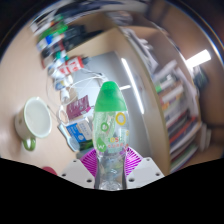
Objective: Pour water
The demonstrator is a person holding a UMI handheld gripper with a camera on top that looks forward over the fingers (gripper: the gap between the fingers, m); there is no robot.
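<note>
Gripper view: bottle in the tongs, cup off to the left

Gripper view shows the tongs (111,160) closed on a clear plastic bottle (110,135) with a green cap (108,97) and flower-like rings printed on its side. Both pink pads (90,160) press against the bottle's lower body, one at each side, so the bottle is carried and not resting on anything. Its long axis runs straight out along the fingers, cap end farthest from the tongs, and against the room behind it the bottle leans, the whole scene appearing tilted.

A white cup (36,119) with a green handle (27,141) stands on the pale tabletop (52,150), to the left of the bottle and a little lower than its cap, well apart from it. The cup's mouth is open and faces up; I cannot tell whether it already holds water.

Boxes and packets (72,68) are stacked toward the far edge of the tabletop, beyond the cup, and shelves of books (178,105) fill the wall to the right.

My judgement: the pour turns on swinging the cap leftward over the cup's rim, then tipping the bottle along its axis; the cap looks on, which would block any water
</note>
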